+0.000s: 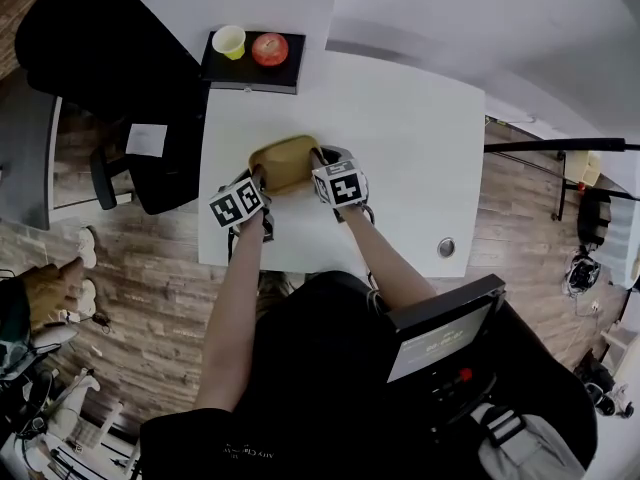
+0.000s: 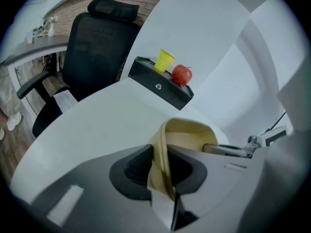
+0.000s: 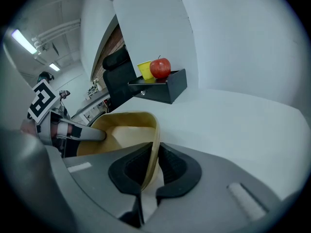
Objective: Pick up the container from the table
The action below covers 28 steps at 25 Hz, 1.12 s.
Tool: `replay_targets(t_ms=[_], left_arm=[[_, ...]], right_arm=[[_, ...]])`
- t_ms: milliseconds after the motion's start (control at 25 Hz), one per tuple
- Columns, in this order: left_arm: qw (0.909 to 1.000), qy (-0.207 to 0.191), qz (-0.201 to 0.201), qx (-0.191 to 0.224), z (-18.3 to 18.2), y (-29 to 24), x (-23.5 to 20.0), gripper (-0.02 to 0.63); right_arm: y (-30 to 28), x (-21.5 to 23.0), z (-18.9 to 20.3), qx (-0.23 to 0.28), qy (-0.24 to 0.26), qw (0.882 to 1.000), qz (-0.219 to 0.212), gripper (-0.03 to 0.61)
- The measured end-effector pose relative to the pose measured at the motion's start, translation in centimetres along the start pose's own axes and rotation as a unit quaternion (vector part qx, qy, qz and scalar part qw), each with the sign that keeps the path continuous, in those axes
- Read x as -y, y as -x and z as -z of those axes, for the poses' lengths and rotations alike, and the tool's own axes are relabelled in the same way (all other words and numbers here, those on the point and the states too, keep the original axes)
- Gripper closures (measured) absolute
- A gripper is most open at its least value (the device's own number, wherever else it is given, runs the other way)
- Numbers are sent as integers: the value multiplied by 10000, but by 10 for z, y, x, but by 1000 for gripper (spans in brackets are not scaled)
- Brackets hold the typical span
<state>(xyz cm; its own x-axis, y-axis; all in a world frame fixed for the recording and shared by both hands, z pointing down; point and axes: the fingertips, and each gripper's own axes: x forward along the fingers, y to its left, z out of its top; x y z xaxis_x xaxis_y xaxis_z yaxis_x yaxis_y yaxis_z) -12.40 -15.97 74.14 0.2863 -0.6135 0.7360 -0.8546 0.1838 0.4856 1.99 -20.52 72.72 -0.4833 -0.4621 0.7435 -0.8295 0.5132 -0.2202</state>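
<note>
A: Where's the container (image 1: pixel 285 163) rn?

B: Mid-table, on the white table (image 1: pixel 410 138), right in front of the person. Tan, shallow, rounded corners, open side up. Can't tell from here if it's off the surface yet.

A: Left gripper (image 2: pixel 161 165)?

B: On the container's left wall. Rim sits between the two dark pads, one pad inside, one outside, both pressing on it. Narrow gap, just the wall's thickness.

A: And the right gripper (image 3: pixel 151 165)?

B: Same deal on the opp. side. Thin wall clamped between its pads, jaws nearly together. So one gripper per side, facing each other across the container, both angled down at the table.

A: Anything else on the table?

B: Black box (image 1: pixel 252 68) at the far edge, well apart from the container. Yellow cup (image 1: pixel 229 41) and a red apple (image 1: pixel 269 49) on top of it, side by side, cup to the left as the person sees it.

A: Around the table?

B: Black office chair (image 1: pixel 105 58) off the far-left corner, w/ a sheet of paper on its seat. Wood floor under everything.
</note>
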Motion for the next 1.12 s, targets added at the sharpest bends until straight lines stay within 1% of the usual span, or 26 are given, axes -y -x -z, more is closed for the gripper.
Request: replay_targets(t_ms=[560,840,960,1120], left_arm=[[9999,-116,60,-22,10,13,6,557],[9998,-164,125,-13,14,21,8,557],[9998,-160,95,-32,19,26,7,557],[9997,-184,135,-49,23,25,12,557]], right_arm=[[18,-4,11,88,-80,9999,51,546],[27,-9,15,149,-113,9998,94,546],[30,-16,21,142,-135,9998,58,546],[35,-8,23,163,-184,9996,116,548]])
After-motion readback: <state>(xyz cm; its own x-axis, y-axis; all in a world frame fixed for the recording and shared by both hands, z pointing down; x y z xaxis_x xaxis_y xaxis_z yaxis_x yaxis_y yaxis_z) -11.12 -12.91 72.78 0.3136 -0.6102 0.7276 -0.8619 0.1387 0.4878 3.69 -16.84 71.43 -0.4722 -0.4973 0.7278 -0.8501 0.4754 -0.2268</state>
